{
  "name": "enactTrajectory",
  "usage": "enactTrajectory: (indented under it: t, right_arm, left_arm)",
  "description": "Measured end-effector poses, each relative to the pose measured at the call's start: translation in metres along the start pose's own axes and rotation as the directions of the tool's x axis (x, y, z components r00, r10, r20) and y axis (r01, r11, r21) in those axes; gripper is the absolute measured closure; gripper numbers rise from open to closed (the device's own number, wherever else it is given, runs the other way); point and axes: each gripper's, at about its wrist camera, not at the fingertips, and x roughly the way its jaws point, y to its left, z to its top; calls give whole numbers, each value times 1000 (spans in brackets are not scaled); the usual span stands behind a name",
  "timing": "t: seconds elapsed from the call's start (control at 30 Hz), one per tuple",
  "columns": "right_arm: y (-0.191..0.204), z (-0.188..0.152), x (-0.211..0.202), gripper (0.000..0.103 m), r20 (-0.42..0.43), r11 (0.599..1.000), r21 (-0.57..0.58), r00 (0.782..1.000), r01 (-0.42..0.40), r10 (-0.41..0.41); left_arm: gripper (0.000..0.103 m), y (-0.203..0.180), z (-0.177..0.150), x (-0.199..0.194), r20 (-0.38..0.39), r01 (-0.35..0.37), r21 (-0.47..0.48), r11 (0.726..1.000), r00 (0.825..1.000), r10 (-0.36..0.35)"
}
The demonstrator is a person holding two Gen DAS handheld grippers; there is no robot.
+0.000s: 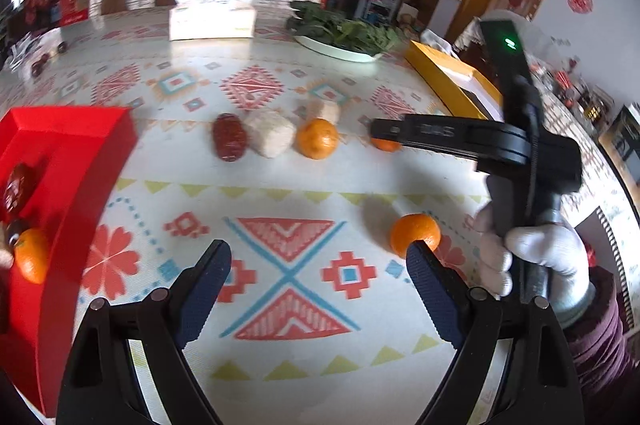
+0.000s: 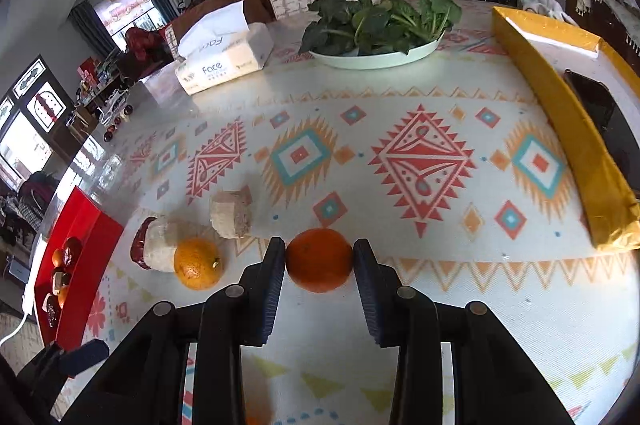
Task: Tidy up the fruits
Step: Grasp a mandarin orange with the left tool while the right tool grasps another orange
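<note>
On the patterned tablecloth (image 1: 280, 73), left wrist view: the left gripper (image 1: 318, 257) hovers wide open and empty, a loose mandarin (image 1: 415, 235) just beyond its right finger, presumably the next candidate. The red tray (image 1: 72, 145) at left already holds a mandarin and dark red fruits, marking it as the likely collection point; its contents are cut off by the frame edge. The gloved right hand (image 1: 532, 253) extends its tool over the row of date (image 1: 229, 137), pale blocks and orange (image 1: 317, 138); the fruit it reaches is mostly hidden behind the arm. Right wrist view: the right gripper (image 2: 319, 261) brackets the target orange (image 2: 319, 260), pads touching or nearly touching both sides, apparently closing for a lift; firm contact cannot be confirmed. Whether the pale blocks (image 2: 231, 213) are fruit is unclear.
</note>
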Motion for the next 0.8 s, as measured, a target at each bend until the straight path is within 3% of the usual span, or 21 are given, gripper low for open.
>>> enactTrajectory:
  t: [0.27,0.47,0.53,0.63,0.7,0.8]
  right_arm:
    - [-7,-2,-6,67,19,1000,10,1000,-25,24]
    - [-18,-2,-22,67,55,998,48,998,-40,38]
    - [-21,-2,-24,67,61,998,58,998,-36,32]
    - [-24,-2,-25,67,61,997,67,998,-33,29]
    - [-24,-3,-25,67,62,997,69,998,-30,26]
    - [-25,-3,-26,67,67,997,70,997,-29,24]
  left_arm:
    - [14,-32,2,19,-31,33,83,996,999,-30]
    - [17,-54,6,39,-61,24,140,990,998,-15]
    - [25,-59,6,45,-77,26,151,988,997,-15]
    - [48,-65,5,50,-78,-8,175,985,997,22]
    - [68,-65,5,49,-79,5,174,985,997,9]
    - [69,-63,5,46,-71,0,159,987,997,12]
